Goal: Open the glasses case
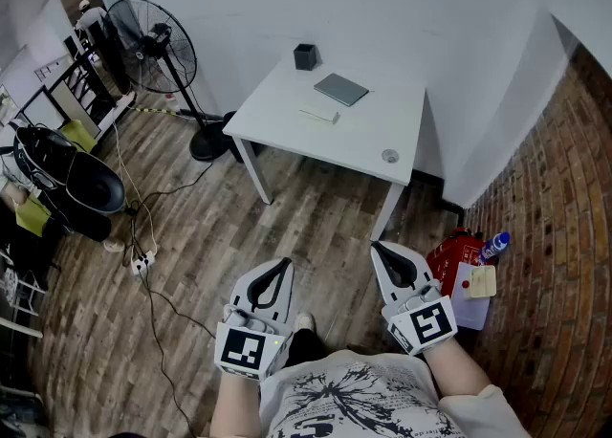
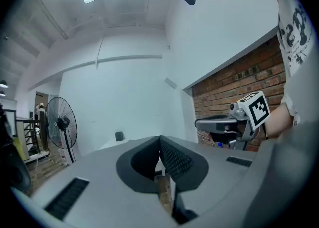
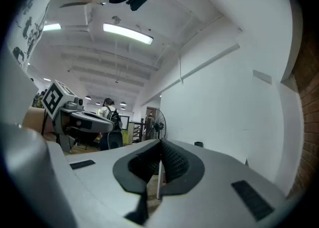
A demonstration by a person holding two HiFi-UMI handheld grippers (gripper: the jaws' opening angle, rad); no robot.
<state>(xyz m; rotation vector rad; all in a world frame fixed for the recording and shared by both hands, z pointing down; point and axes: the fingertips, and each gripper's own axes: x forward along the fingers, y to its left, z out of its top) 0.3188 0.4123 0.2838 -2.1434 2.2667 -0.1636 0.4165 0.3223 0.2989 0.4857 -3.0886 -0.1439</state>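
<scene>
Glasses case [image 1: 341, 89]: one; on table [image 1: 368, 130]

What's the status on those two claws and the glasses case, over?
Left claw shut, empty. Right claw shut, empty. Grey glasses case closed on white table, well ahead of both claws. Nothing in the way.

The glasses case [image 1: 341, 89] looks matt, the table [image 1: 375, 132] smooth, the floor [image 1: 287, 235] wooden.

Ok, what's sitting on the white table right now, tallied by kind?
Small black square pot: 1
Flat grey rectangular case: 1
Pale flat slip: 1
Small round grey disc: 1
Total on the white table: 4
</scene>
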